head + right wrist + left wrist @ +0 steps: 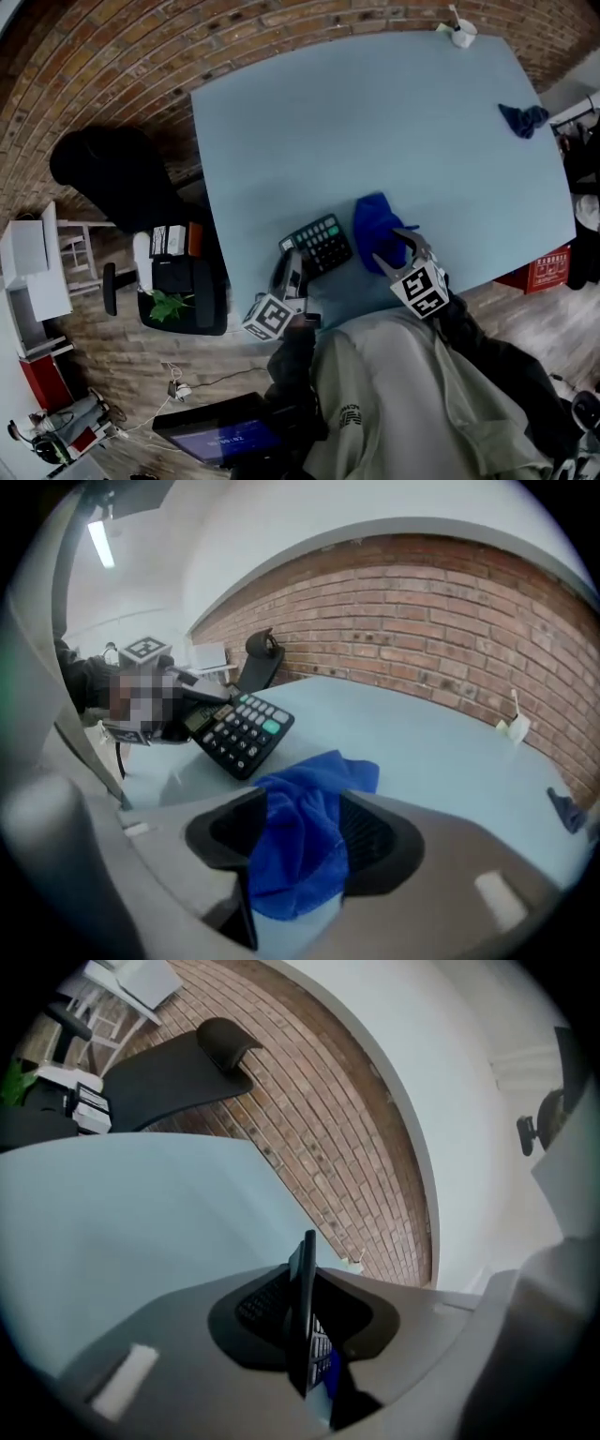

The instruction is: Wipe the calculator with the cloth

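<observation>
I have the left gripper (291, 270) clamped on the calculator (319, 246). In the left gripper view the calculator stands edge-on between the two jaws, which are drawn in close on either side of it. The grip is at the calculator's near left corner. From the right gripper view I see its keys facing up and its body tilted, close to the near edge of the table (375, 122), about midway along that edge.

The cloth (377, 217) lies bunched on the table just right of the calculator, touching it or nearly so; I cannot tell which. My right gripper (394, 244) comes in from the near edge with its jaws spread wide. The cloth sits between them, reaching the left jaw, and they are not pinching it.

A second, darker cloth (522, 119) lies near the right edge, well apart from the work. A white cup (462, 36) stands at the far right corner. A black chair (108, 169) is on the floor beside the left edge.
</observation>
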{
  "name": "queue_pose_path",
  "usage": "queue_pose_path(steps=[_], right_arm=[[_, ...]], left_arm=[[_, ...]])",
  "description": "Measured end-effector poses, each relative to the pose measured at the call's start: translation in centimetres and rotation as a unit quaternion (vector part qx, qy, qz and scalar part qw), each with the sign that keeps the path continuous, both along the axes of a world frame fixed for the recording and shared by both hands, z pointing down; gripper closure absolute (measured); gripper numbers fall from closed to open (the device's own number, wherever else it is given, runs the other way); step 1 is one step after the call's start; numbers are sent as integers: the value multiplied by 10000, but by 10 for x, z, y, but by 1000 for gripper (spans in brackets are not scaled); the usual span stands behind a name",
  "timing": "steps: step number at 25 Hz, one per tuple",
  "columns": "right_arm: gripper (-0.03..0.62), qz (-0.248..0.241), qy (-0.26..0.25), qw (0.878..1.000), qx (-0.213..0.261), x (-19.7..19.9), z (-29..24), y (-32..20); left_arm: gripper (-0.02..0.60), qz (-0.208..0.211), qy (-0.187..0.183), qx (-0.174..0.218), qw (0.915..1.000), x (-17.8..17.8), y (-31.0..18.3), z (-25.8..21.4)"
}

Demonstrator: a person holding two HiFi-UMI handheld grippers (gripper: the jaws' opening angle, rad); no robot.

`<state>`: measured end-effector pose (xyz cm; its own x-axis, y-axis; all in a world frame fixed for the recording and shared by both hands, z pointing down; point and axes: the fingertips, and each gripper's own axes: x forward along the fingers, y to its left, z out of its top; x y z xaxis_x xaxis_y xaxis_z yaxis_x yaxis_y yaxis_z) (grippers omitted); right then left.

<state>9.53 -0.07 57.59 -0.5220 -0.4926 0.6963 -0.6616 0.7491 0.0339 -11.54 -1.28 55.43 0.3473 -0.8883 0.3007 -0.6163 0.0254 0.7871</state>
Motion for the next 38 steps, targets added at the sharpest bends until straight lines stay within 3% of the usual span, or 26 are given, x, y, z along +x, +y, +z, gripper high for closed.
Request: queue_pose_path(steps=[3,7,10,12,14,17,20,22,24,26,28,30,34,36,38], right_arm=[[364,-47,146,9991,-397,-11,27,3],[388,-75,-587,9979,-272,-29,27,-9],[499,-160,-844,9960,-250,-27,27,-12],[541,66,-1296,9901,-536,-23,21,-12],[548,322,-2007,9763,-737,-20,-2,-12],[548,287,-2723,9610,-389,-21,-58,-14],[548,117,-3058,9516,285,-33,-118,-20],[548,-147,-2893,9546,687,-53,-139,-25],[548,-571,-2539,9623,792,-89,-142,-22],[548,-1007,-2463,9603,834,-127,-146,-10],[548,-1193,-2396,9594,893,-140,-152,0],[548,-1033,-2144,9656,1049,-124,-153,-2],[548,-121,-1745,9764,1271,-56,-150,-33],[549,73,-1767,9763,1247,-44,-155,-37],[549,-129,-1906,9750,1139,-66,-163,-27]], left_arm=[[512,-340,297,185,9988,-11,6,-9],[512,-425,818,363,9951,-4,8,-23],[512,-498,1205,516,9901,3,6,-33],[512,-514,1234,545,9895,3,5,-37],[512,-546,1217,489,9899,3,7,-38],[512,-580,1164,450,9905,0,9,-37],[512,-610,1303,474,9885,0,9,-40],[512,-554,1339,508,9881,4,7,-45],[512,-499,1355,557,9880,9,5,-52],[512,-471,1470,674,9857,16,1,-64],[512,-310,1550,774,9844,32,-5,-78],[512,-68,1544,761,9851,48,-7,-85],[512,266,1351,677,9882,58,1,-87],[512,477,940,673,9922,62,2,-87],[512,774,539,811,9922,74,-2,-94]])
